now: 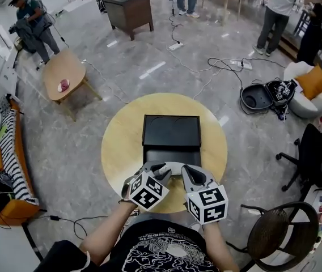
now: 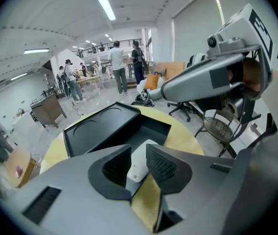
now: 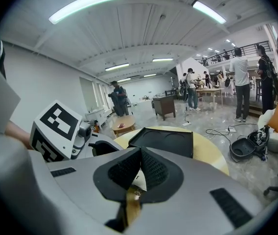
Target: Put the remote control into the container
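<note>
The white remote control [image 1: 173, 165] lies at the near edge of the black container [image 1: 172, 146], between my two grippers. In the left gripper view, the remote control [image 2: 140, 164] fills the gap of my left gripper [image 2: 139, 163], with both ribbed pads against its sides. My left gripper [image 1: 160, 170] reaches it from the left. My right gripper [image 1: 187, 173] sits just right of it. In the right gripper view, my right gripper [image 3: 140, 163] has its tips together, and a white sliver of the remote control [image 3: 139, 179] shows low in the gap.
The container's lid [image 1: 172, 130] lies open at the far side on the round wooden table [image 1: 121, 146]. A chair [image 1: 274, 231] stands at my right. Further off are a small table [image 1: 63, 75], a dark cabinet [image 1: 128, 10], floor cables and several people.
</note>
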Tool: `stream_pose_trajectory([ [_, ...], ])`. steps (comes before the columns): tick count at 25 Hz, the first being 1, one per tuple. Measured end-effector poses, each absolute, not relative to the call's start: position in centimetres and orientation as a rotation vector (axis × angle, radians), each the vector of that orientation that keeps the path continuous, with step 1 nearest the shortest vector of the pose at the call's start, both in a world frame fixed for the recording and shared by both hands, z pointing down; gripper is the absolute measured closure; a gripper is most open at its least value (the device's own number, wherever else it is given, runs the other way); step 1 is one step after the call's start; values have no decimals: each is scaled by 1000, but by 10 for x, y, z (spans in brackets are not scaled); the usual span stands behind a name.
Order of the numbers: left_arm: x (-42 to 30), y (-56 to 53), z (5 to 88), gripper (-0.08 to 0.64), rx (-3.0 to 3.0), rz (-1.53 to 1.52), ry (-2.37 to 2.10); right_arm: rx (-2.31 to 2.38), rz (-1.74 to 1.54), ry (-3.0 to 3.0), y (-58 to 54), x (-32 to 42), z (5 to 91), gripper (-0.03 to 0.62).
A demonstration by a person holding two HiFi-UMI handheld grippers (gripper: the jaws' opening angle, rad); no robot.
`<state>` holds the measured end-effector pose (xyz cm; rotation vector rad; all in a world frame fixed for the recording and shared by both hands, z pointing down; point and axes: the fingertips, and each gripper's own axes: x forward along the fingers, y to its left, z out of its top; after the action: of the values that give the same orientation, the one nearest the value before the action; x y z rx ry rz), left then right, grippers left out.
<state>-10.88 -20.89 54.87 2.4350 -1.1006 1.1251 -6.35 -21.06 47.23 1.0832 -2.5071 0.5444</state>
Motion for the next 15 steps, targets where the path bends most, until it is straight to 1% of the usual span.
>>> stream_pose_trajectory([
  [9,-102,-197,508,521,2446,932,-1246,1035,506,-2549,-192,-67,460,571],
  [15,-91,-182,492,534,2454,841,-1309,1026,470,-2585,-179,-63,452,572],
])
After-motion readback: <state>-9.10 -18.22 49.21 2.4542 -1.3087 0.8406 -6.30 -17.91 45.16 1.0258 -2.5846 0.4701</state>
